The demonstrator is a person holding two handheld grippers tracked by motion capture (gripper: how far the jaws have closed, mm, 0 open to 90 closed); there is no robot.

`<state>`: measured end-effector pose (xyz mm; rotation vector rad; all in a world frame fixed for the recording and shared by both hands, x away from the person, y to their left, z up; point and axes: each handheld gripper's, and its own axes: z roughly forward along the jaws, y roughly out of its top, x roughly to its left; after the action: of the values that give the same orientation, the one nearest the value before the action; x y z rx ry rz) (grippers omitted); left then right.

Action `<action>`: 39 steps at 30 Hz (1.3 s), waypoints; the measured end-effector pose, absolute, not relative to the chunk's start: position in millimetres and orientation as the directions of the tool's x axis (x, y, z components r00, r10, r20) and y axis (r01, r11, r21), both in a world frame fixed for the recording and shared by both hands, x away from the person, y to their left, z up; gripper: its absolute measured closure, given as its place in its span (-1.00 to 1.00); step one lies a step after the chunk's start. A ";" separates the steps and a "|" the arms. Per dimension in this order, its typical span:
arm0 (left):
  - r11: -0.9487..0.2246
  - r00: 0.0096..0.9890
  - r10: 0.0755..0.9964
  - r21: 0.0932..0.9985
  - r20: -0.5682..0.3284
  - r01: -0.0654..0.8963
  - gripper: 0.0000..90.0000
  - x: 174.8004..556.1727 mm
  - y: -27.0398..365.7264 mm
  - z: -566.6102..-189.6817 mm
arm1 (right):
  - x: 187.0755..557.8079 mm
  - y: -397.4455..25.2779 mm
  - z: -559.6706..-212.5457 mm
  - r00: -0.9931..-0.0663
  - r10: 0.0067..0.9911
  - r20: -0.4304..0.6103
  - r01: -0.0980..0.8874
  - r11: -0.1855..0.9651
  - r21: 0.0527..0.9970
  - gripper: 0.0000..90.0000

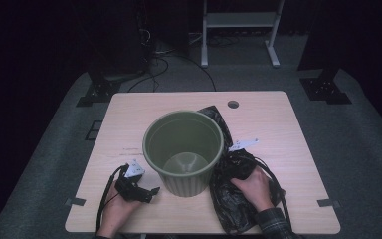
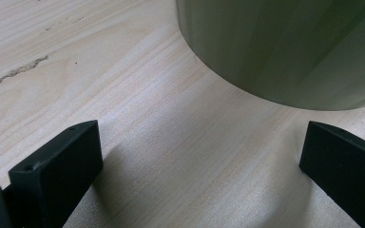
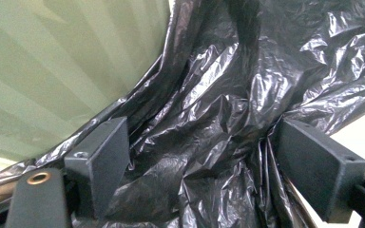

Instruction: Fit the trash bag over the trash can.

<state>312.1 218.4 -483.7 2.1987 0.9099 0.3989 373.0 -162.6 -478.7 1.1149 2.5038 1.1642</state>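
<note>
Crumpled black bin bag (image 3: 218, 109) is lying against the green ribbed bin (image 1: 183, 152), bunching between the right gripper (image 3: 204, 161)'s parted jaws; left gripper (image 2: 199, 161) is gaping wide over bare tabletop (image 2: 123, 95). No writing is legible.

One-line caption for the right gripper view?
Right gripper with jaws around crumpled black plastic bag beside the green bin.

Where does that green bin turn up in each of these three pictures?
High view: the green bin stands upright at the table's middle, between the two hands.
Left gripper view: its ribbed wall takes the upper right, beyond the open jaws.
Right gripper view: its wall takes the upper left, with the black plastic bag against it.
Shared landmark: the bin's ribbed green wall.
</note>
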 end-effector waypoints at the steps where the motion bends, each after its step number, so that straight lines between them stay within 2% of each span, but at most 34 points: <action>1: -0.498 0.704 0.710 0.716 0.012 0.490 -1.00 312.1 218.4 -483.7 | 372.1 -161.0 -479.1 -0.708 0.693 0.137 0.554 0.424 0.716 -0.56; 6: -0.498 0.704 0.710 0.716 0.012 0.490 -1.00 312.0 218.3 -483.7 | 365.6 -153.0 -479.8 -0.704 0.710 0.019 0.507 0.483 0.714 -0.41; 8: -0.498 0.704 0.710 0.716 0.012 0.490 -1.00 312.0 218.3 -483.7 | 364.2 -152.6 -480.0 -0.698 0.716 0.011 0.505 0.481 0.717 -0.33; 12: -0.498 0.704 0.710 0.716 0.012 0.490 -1.00 312.0 218.3 -483.7 | 361.7 -154.4 -478.7 -0.704 0.710 0.012 0.493 0.476 0.728 0.14; 16: -0.498 0.705 0.709 0.716 0.012 0.489 -1.00 312.0 218.3 -483.7 | 359.6 -157.1 -477.8 -0.724 0.689 0.013 0.478 0.488 0.731 0.73; 17: -0.498 0.705 0.709 0.716 0.012 0.489 -1.00 312.0 218.3 -483.7 | 358.7 -159.6 -478.1 -0.739 0.673 0.020 0.469 0.494 0.732 0.95; 21: -0.499 0.705 0.709 0.716 0.012 0.489 -1.00 312.0 218.3 -483.7 | 357.5 -163.6 -478.0 -0.750 0.661 0.016 0.460 0.504 0.731 0.98; 32: -0.499 0.705 0.709 0.716 0.012 0.489 -1.00 312.0 218.3 -483.7 | 351.9 -189.4 -467.6 -0.787 0.609 0.094 0.465 0.486 0.740 0.98; 39: -0.499 0.705 0.709 0.716 0.012 0.489 -1.00 312.0 218.3 -483.7 | 342.3 -195.6 -447.5 -0.825 0.561 0.061 0.405 0.513 0.757 0.98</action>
<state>312.0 218.3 -483.7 2.1995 0.9079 0.3984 342.3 -195.6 -447.5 0.8277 2.5611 1.2059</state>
